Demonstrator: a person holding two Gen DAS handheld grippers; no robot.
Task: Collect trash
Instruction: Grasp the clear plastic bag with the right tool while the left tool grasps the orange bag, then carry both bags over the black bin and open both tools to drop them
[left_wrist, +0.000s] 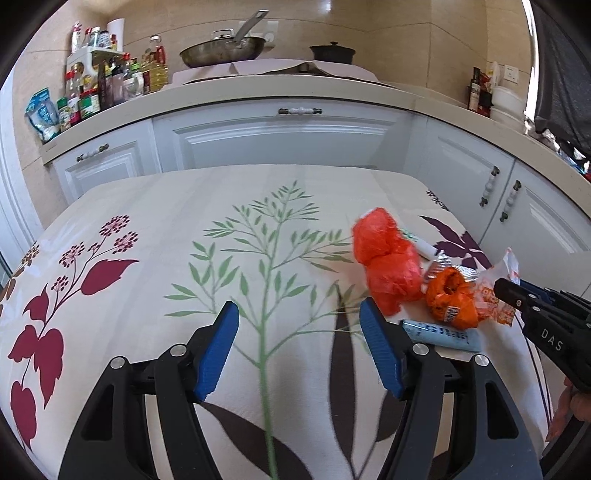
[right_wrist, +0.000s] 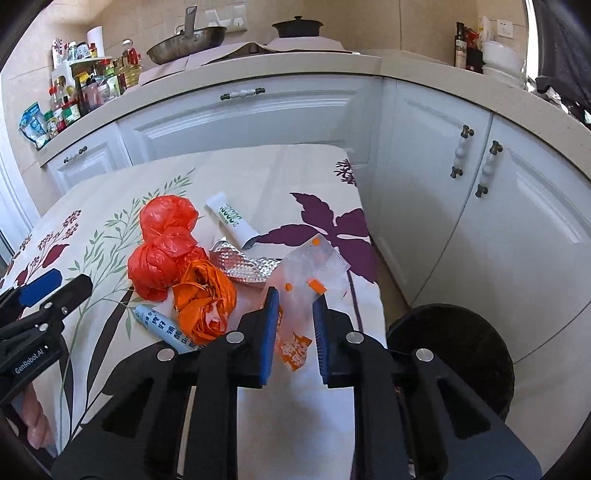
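A heap of trash lies on the right of the flowered tablecloth (right_wrist: 110, 206): a crumpled red plastic bag (right_wrist: 166, 243) (left_wrist: 388, 262), an orange bag (right_wrist: 203, 299) (left_wrist: 448, 299), a white tube (right_wrist: 232, 221), a blue tube (right_wrist: 162, 325) (left_wrist: 443, 334), a silver foil blister (right_wrist: 243, 264) and a clear wrapper with orange print (right_wrist: 314, 266) (left_wrist: 495, 291). My right gripper (right_wrist: 295, 299) (left_wrist: 508, 291) is shut on the near end of that wrapper at the table's right edge. My left gripper (left_wrist: 295, 310) (right_wrist: 55, 284) hovers open over bare cloth, left of the heap, with nothing between its fingers.
A black round bin (right_wrist: 461, 350) stands on the floor beside the table's right edge. White cabinets (right_wrist: 258, 118) run behind and to the right. The counter carries bottles (left_wrist: 110, 85), a wok (left_wrist: 221, 50) and a dark pot (left_wrist: 332, 51).
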